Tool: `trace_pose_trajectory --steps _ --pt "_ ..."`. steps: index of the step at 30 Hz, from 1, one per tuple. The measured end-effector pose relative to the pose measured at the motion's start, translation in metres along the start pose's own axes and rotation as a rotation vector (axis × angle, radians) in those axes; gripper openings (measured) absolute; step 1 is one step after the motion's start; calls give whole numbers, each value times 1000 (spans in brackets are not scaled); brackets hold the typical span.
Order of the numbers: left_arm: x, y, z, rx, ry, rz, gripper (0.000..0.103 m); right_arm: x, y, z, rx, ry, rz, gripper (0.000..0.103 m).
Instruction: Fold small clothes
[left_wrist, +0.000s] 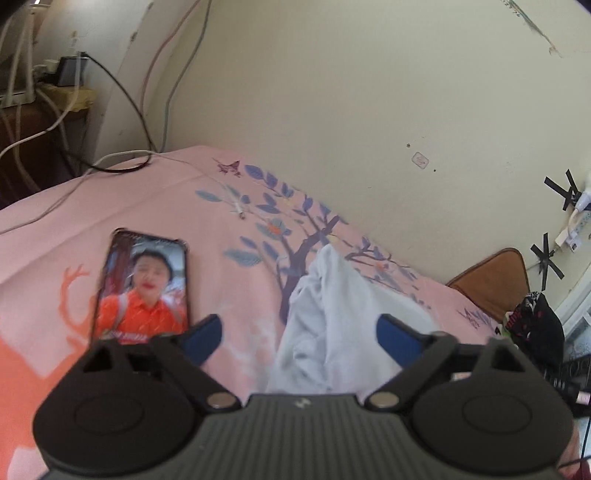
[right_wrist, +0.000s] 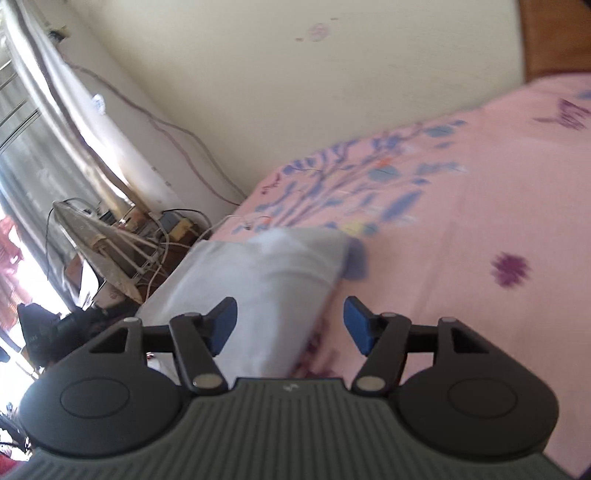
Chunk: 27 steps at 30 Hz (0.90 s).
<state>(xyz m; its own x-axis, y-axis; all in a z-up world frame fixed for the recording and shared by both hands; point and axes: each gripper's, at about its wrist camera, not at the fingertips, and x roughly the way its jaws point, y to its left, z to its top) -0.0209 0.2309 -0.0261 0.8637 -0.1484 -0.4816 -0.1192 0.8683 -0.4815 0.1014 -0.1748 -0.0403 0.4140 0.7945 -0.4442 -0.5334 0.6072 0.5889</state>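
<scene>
My left gripper (left_wrist: 299, 332) and right gripper (right_wrist: 290, 323) gape empty; the pale-blue garment (left_wrist: 325, 325) lies rumpled at twelve o'clock.

the bedsheet (left_wrist: 155, 206) is pale pink, printed with a dark purple tree trunk, blue-grey leaves and small orange dots; an orange antler-like figure runs along its left edge. in the right wrist view the same sheet (right_wrist: 480, 206) also carries a purple blotch and purple lettering near its far corner. the garment (left_wrist: 325, 317) lying on it is very pale blue-white, plain, with no print. the phone (left_wrist: 142, 286) has a dark rim and a screen filled mostly with orange. the wall (left_wrist: 332, 92) is cream. the gripper fingers (left_wrist: 205, 336) are black with blue pads.
</scene>
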Motion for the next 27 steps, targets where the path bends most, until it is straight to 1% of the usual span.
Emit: trace_pose_trajectory --steps 2,5,10,11,12,13,14,15,16,17,18,20,21,22,23,25,27 --pt "15 -2 6 7 28 -28 98 1 -6 -2 22 1 -13 67" --pt "37 0 11 -19 71 -36 100 12 -7 -5 44 23 -11 67" --pt "66 7 5 -90 167 -103 101 46 3 -8 28 110 29 67" --pt "70 5 2 -89 174 -113 101 54 6 -7 31 127 48 68" --pt "70 0 -1 -67 173 -109 100 64 9 -5 41 135 61 68" --pt "71 -6 -5 -41 176 -92 98 71 12 -4 41 129 60 69" --pt "73 -8 -9 -40 191 -115 95 78 12 -1 42 130 66 67" --pt "72 -12 -12 -40 179 -112 93 84 11 1 51 125 63 59" --pt "72 -16 -14 -26 175 -94 89 88 10 4 67 123 55 55" --pt "71 -19 -15 -17 177 -83 80 88 9 5 77 117 43 45" --pt "70 -21 -15 -30 180 -86 77 86 9 5 75 109 34 36" --pt "68 -27 -14 -49 174 -108 67 72 14 7 41 73 28 28" --pt "67 -34 -14 -42 168 -126 65 62 16 7 19 49 24 26" --pt "67 -43 -12 -27 166 -151 61 49 16 7 -5 25 13 26" --pt "70 -54 -11 -13 174 -181 58 37 18 7 -38 -6 -14 26" --pt "81 -80 -8 17 202 -235 57 10 23 7 -110 -71 -87 26" --pt "95 -111 -6 67 235 -271 56 -20 20 10 -136 -129 -142 26"
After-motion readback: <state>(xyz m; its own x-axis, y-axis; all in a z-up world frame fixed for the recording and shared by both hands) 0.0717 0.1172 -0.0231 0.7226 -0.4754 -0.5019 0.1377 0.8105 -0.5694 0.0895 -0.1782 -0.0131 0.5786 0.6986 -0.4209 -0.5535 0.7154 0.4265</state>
